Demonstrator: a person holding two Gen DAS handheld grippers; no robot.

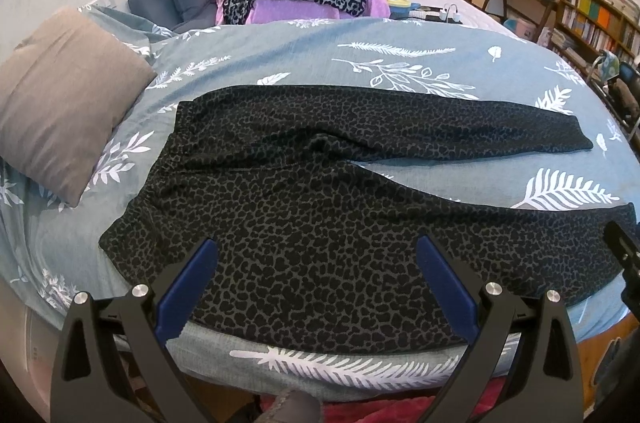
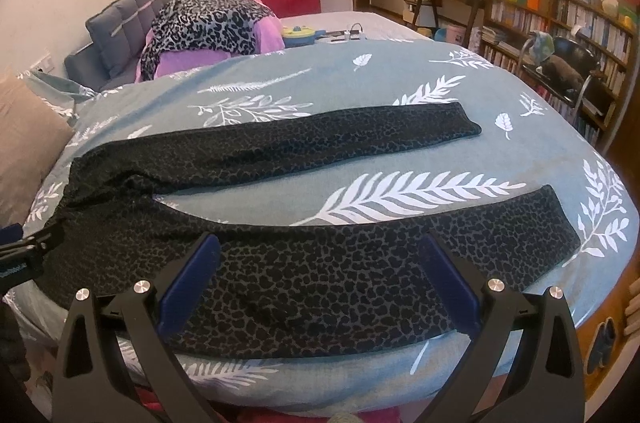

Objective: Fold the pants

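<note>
- The leopard-print pants (image 1: pixel 304 207) lie flat on the leaf-patterned duvet (image 1: pixel 360 63), waistband toward 9 o'clock and the 2 legs splayed toward 3 o'clock, a wedge of bare duvet between them.
- The left gripper (image 1: pixel 316 263) hangs above the near hip and thigh, jaws spread wide, nothing between the blue pads (image 1: pixel 188 287).
- The right gripper (image 2: pixel 320 263) hovers over the near leg (image 2: pixel 400 255) toward the knee, jaws likewise fully apart and empty; the far leg (image 2: pixel 320 135) runs toward 1 o'clock.
- Judgement: no fold has begun; the likely first move is to carry 1 leg onto the other.
- Risk: the near leg lies close to the mattress edge at 6 o'clock, so a loose pinch could let the cloth slide off the bed.
- Risk: a pinch that goes too deep would catch the duvet along with the pants and drag the bedding into the fold.
- Risk: if the 2 grippers lift unevenly, the leg could twist and land crooked, hems mismatched.
- The brown pillow (image 1: pixel 68 95) at 9 o'clock sits just beside the waistband and could obstruct a later lengthwise fold.
</note>
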